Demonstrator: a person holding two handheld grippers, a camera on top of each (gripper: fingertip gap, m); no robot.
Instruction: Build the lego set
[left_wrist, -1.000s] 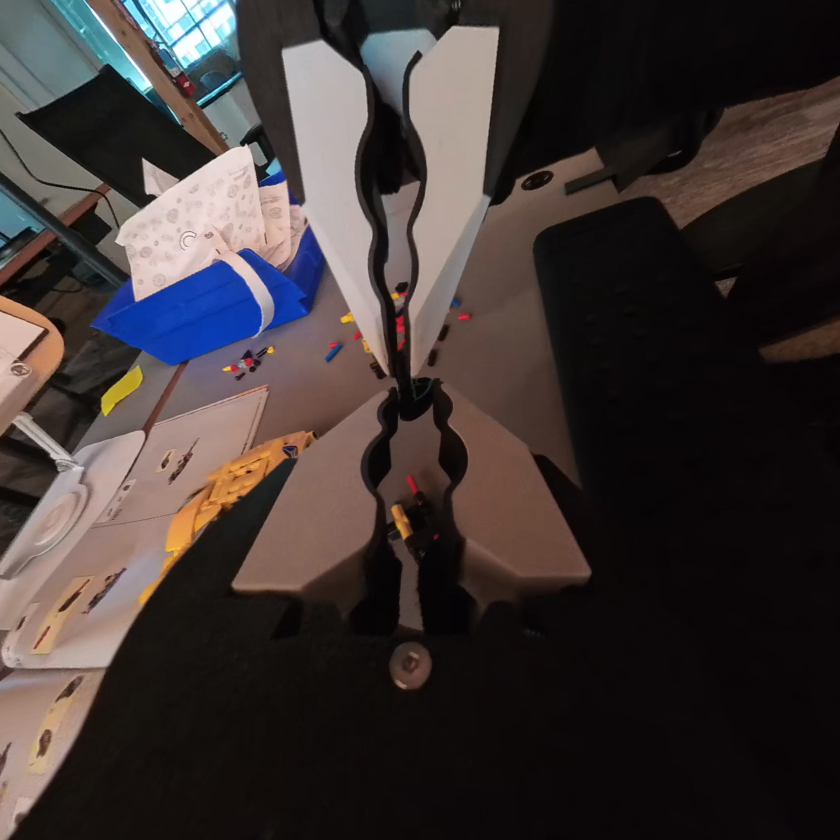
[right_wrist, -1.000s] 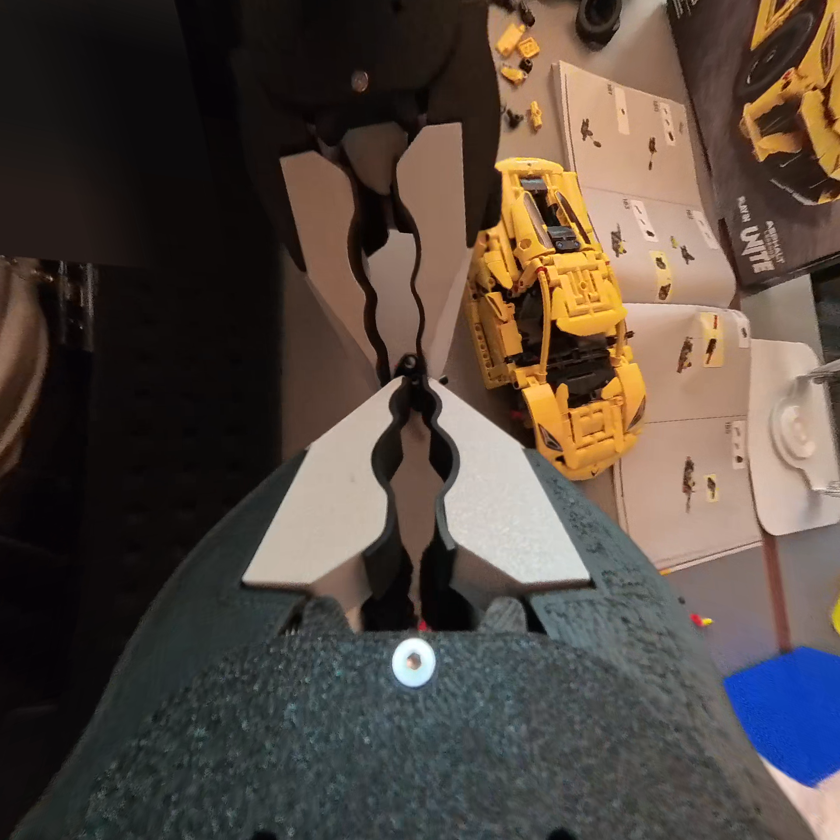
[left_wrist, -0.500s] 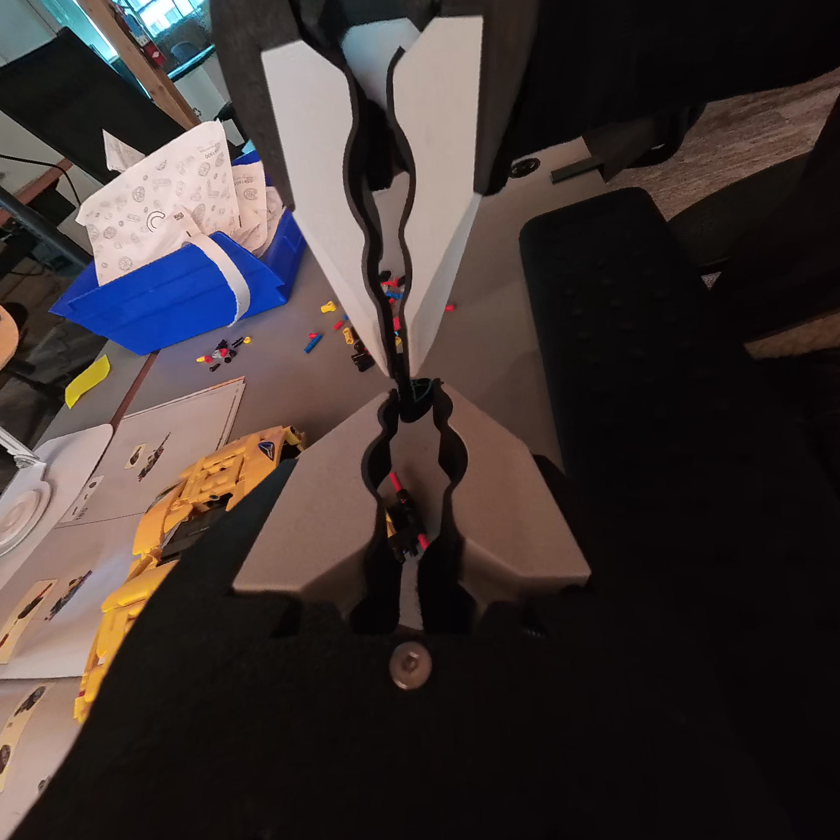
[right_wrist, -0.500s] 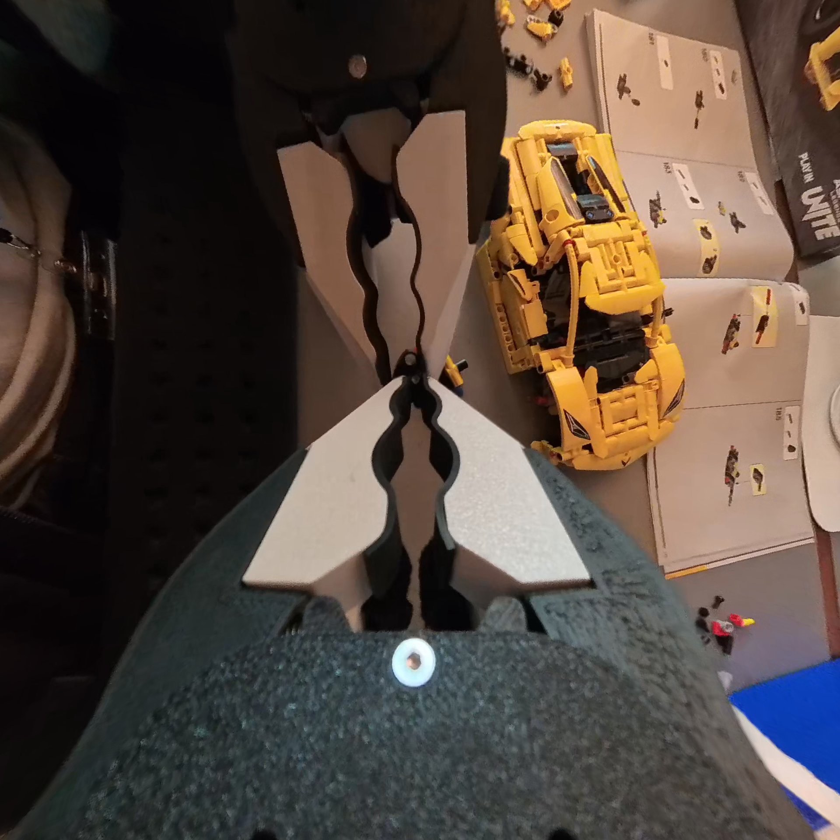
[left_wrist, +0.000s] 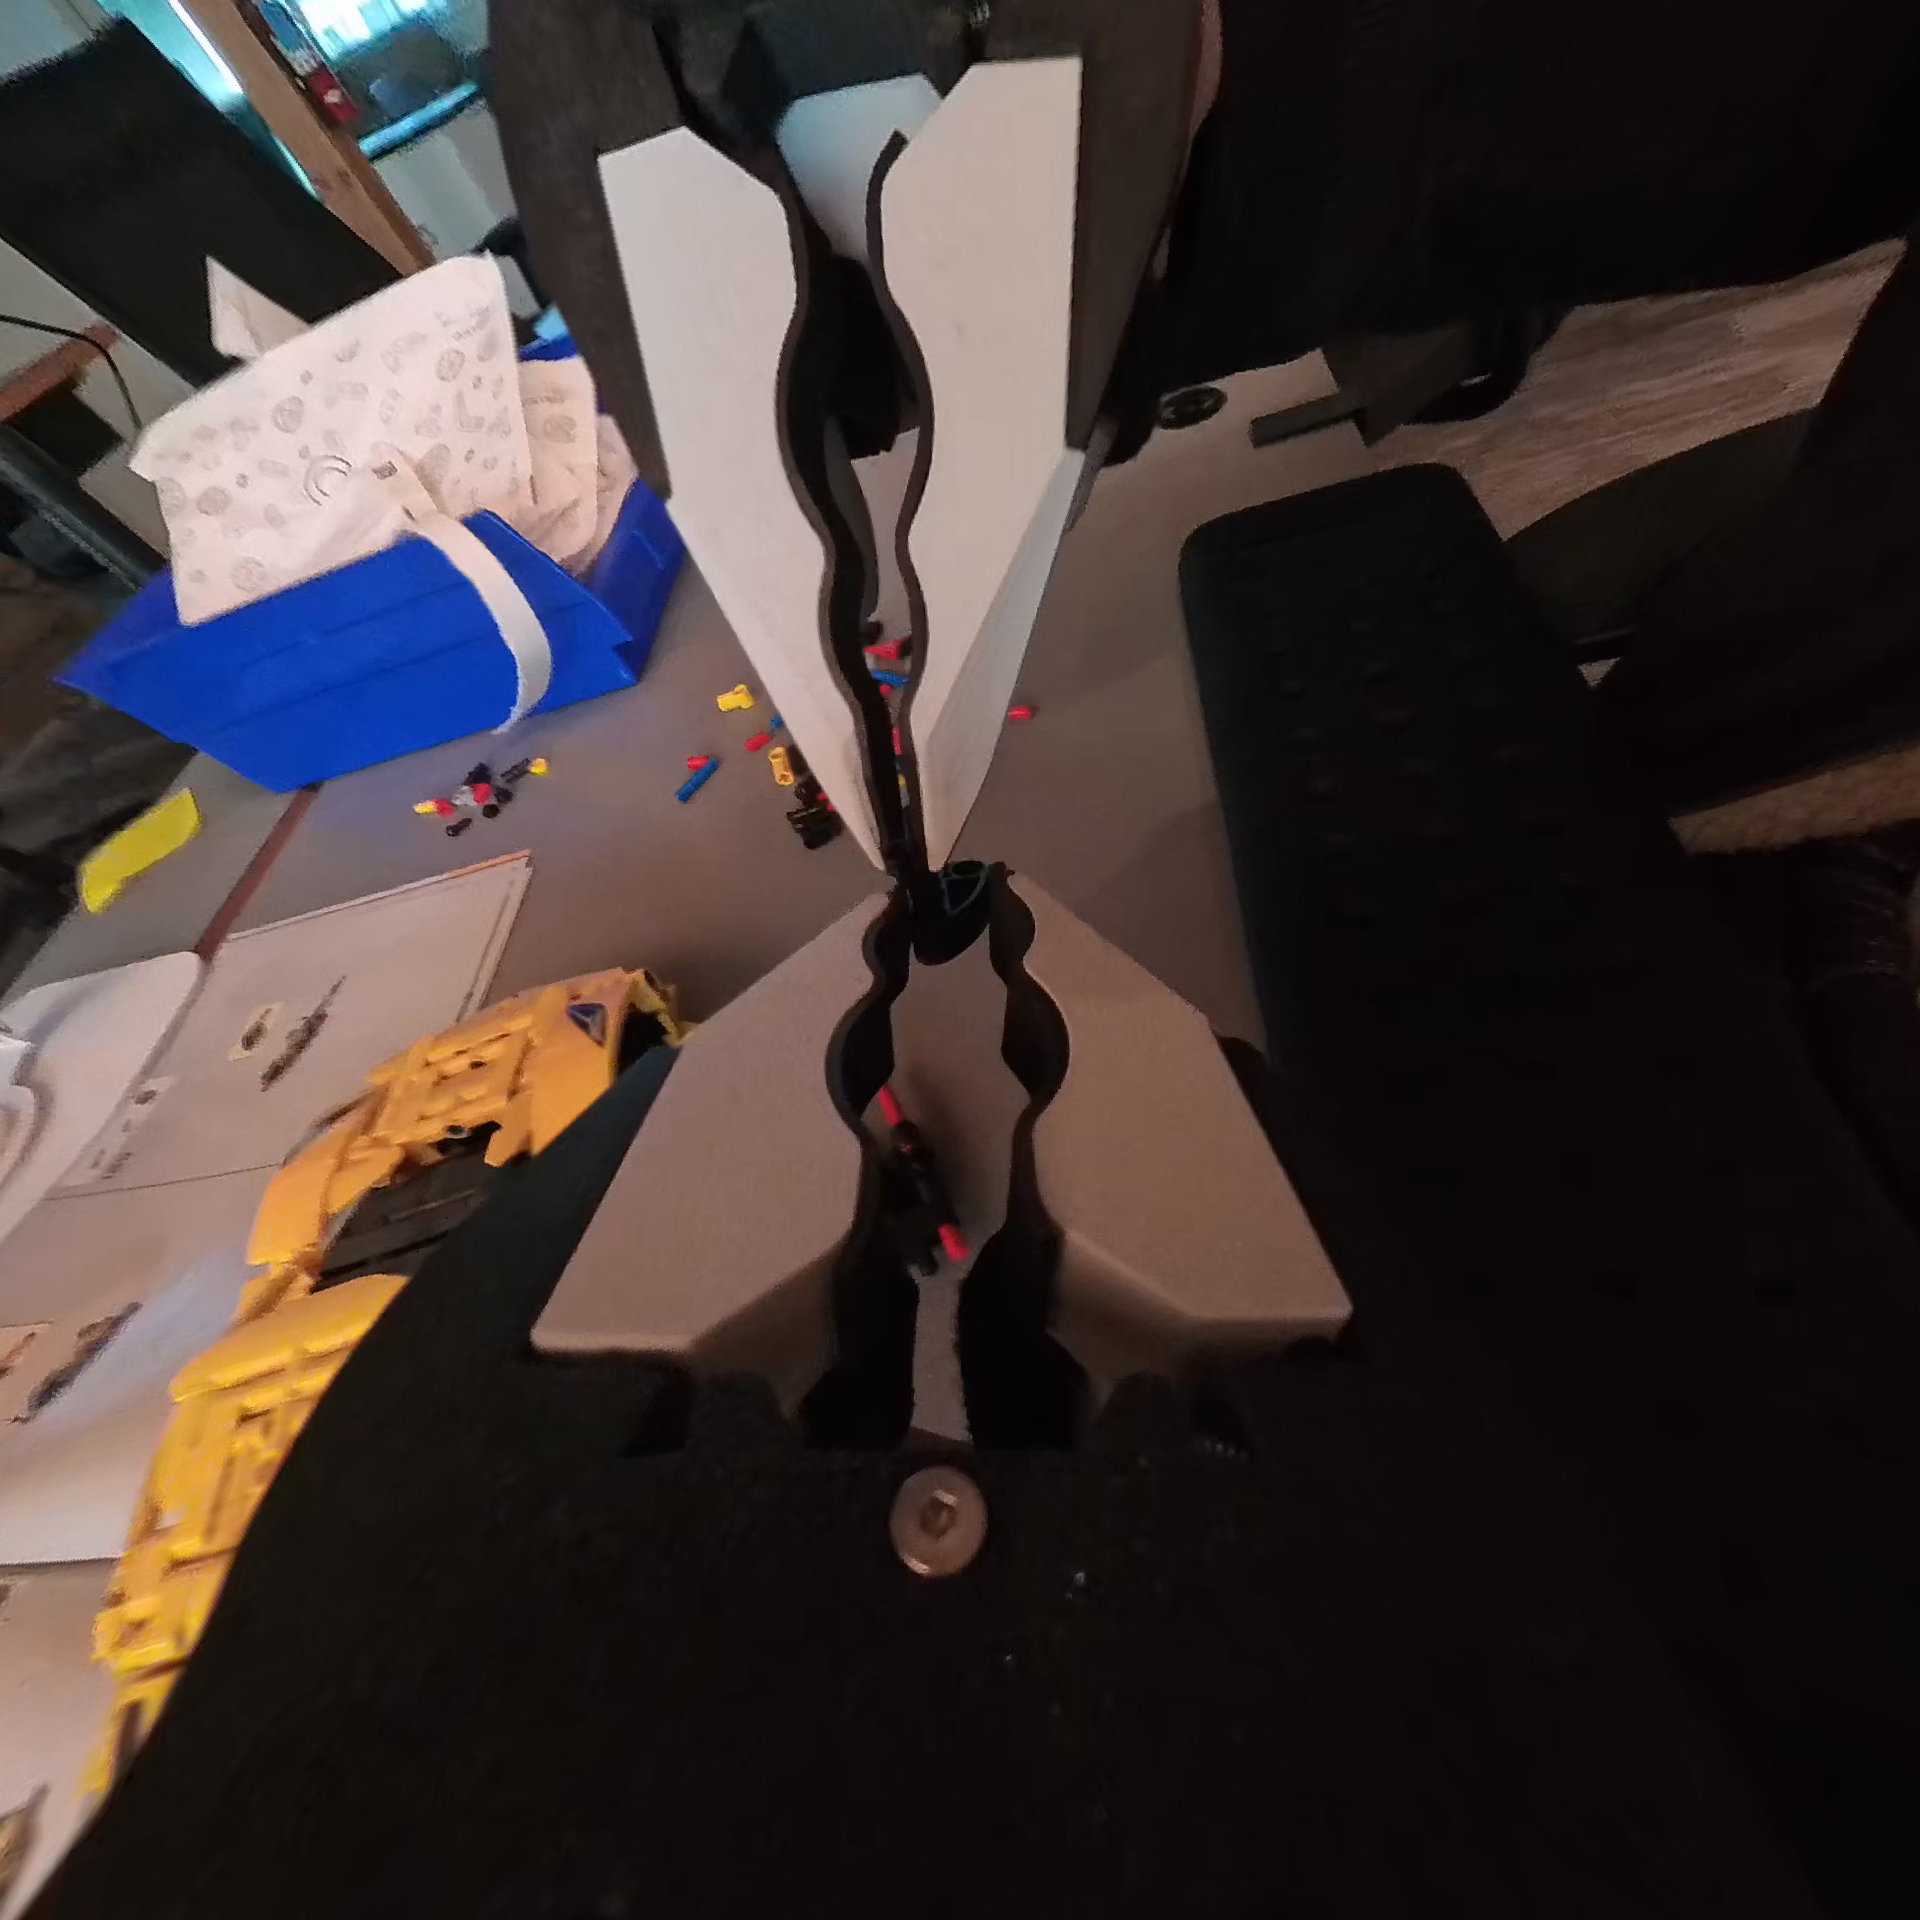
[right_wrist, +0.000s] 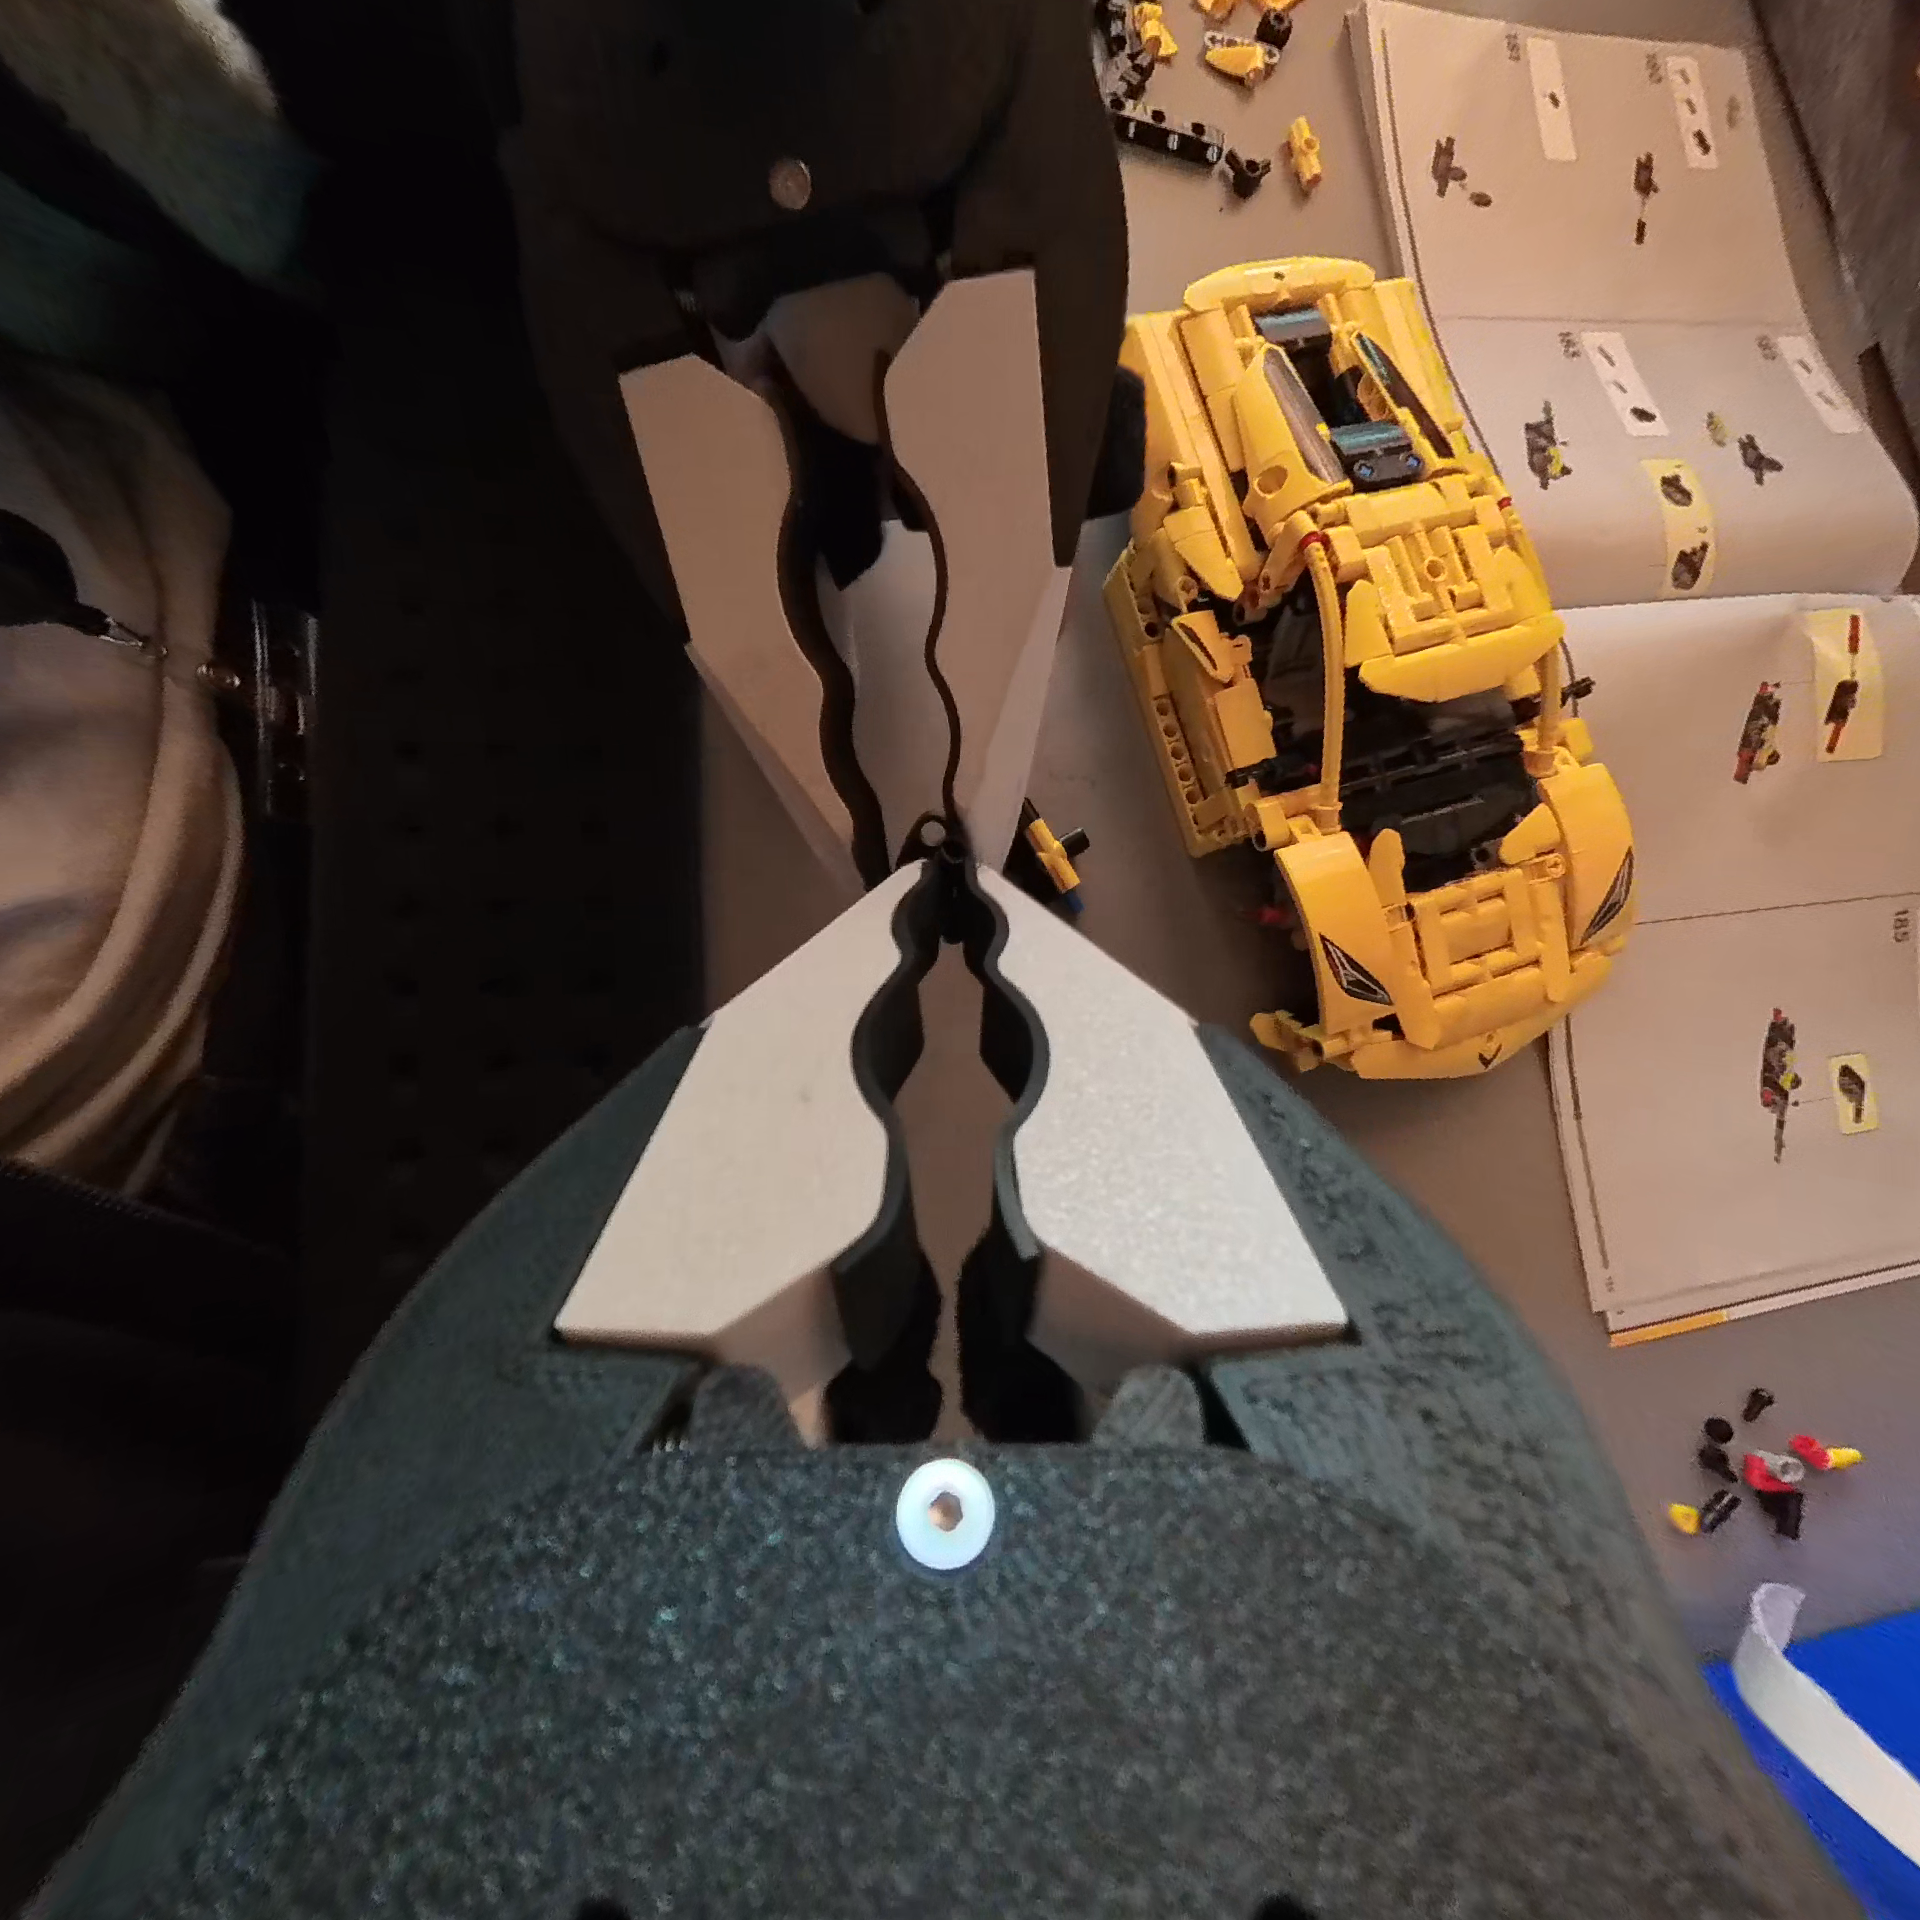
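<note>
Black and very small, the piece (left_wrist: 951, 909) being worked on hangs in the air above the near edge of the grey table (left_wrist: 1101, 727), caught exactly where the two tongs meet tip to tip. In the left wrist view the left tongs (left_wrist: 948, 920) come up from below, pressed together on the lower end of the piece. The right tongs (left_wrist: 902, 868) come down from above, their tips nearly together on its top end. The right wrist view shows the same meeting from the other side, with the right tongs (right_wrist: 948, 883) pinching a thin dark pin-like part (right_wrist: 943, 847) and the left tongs (right_wrist: 914, 831) opposite. The long axis of the piece seems to run along the line joining the two tools, so I judge the coming move to be a straight push of one toward the other. Both sit equally near, each already holding an end.

Yellow car (right_wrist: 1382, 665), largely built, lies on the open instruction booklet (right_wrist: 1714, 935) to the right of the tongs in the right wrist view. Beside the tips a small yellow and black connector (right_wrist: 1055, 847) rests on the table. Loose red, blue and yellow bits (left_wrist: 727, 758) lie farther off, near a blue bin (left_wrist: 343, 665) holding a crumpled paper bag (left_wrist: 343, 416). Any sideways slip at the joint would likely drop the piece.
</note>
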